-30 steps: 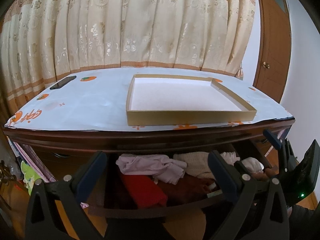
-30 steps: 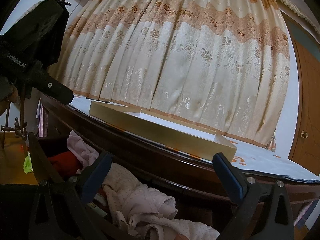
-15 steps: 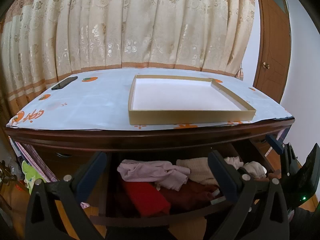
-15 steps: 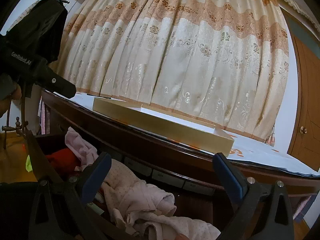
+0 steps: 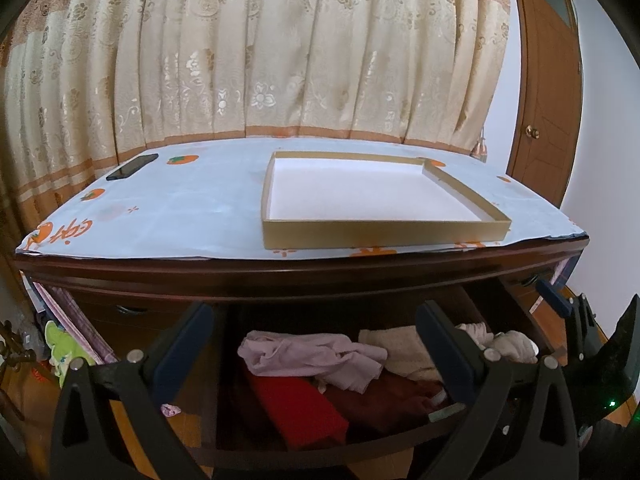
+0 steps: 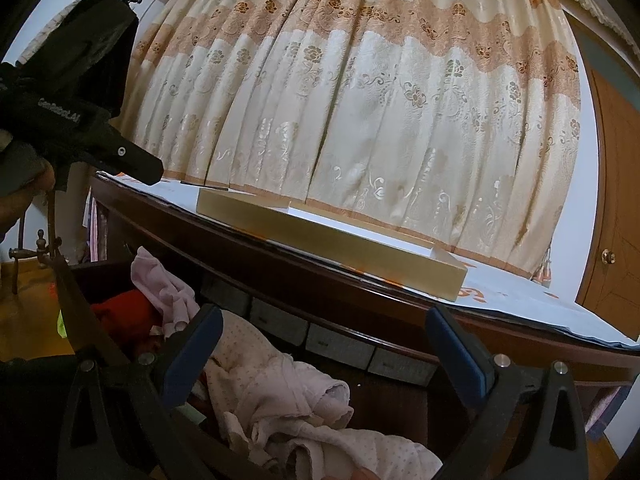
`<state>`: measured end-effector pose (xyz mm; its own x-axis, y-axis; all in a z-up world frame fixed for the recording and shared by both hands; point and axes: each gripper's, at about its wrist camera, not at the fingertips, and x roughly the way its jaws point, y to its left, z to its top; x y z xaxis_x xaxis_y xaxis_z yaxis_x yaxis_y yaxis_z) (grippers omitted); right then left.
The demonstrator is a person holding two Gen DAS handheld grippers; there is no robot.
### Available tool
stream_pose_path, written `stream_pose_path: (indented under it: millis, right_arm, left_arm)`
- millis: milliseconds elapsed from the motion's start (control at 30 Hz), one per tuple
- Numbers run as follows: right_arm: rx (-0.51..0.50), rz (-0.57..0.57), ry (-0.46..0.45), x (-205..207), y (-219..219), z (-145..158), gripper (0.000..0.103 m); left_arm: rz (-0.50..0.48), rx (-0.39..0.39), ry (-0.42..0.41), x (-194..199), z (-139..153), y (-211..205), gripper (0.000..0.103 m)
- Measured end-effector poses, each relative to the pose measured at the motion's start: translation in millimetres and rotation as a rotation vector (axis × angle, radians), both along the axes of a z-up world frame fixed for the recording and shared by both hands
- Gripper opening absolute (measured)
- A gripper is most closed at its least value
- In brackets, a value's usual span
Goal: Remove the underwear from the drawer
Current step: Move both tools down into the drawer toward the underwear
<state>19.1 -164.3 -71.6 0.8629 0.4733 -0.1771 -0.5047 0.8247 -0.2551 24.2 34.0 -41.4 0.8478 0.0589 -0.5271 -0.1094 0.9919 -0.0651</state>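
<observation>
1. drawer (image 5: 320, 450) stands pulled out under the dark wooden lip of the dresser top (image 5: 300, 270); its curved front rail runs low across the left wrist view, with open space between that rail and the lip above.
2. underwear and other soft garments fill the drawer: a crumpled pale pink piece (image 5: 316, 356) lies on top toward the middle, a red folded piece (image 5: 296, 408) sits below it nearer the front rail, a dark maroon piece (image 5: 396, 404) lies beside the red one, and cream pieces (image 5: 396, 348) are bunched toward the right end.
3. left gripper (image 5: 320, 344) hangs in front of the drawer opening, its blue-padded fingers spread wide with nothing between them, apart from the cloth.
4. right gripper (image 6: 324, 348) hovers over the drawer's right part, jaws likewise spread and empty; a dotted pink garment (image 6: 280, 396) lies just below, and i cannot tell whether the left pad touches it.
5. in the right wrist view the left gripper's black body shows at upper left, above the drawer's far end and clear of the dresser edge.
6. on the light cloth (image 5: 180, 208) covering the dresser top sits a shallow gold-sided tray (image 5: 380, 236), its front wall close to the top's front edge; a dark phone (image 5: 132, 167) lies well apart at the back left corner.
7. curtains (image 5: 280, 60) hang along the back edge of the top, and a brown door (image 5: 548, 120) stands at the right.
</observation>
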Motion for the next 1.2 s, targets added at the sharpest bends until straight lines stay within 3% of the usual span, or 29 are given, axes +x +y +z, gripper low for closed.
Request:
stream_pose_path:
  millis: [1200]
  right_arm:
    - [-0.03,0.01,0.059,-13.5,-5.3,1.3,0.102]
  left_arm:
    - [0.015,0.004,0.003,-7.4,0.6,14.4,0.103]
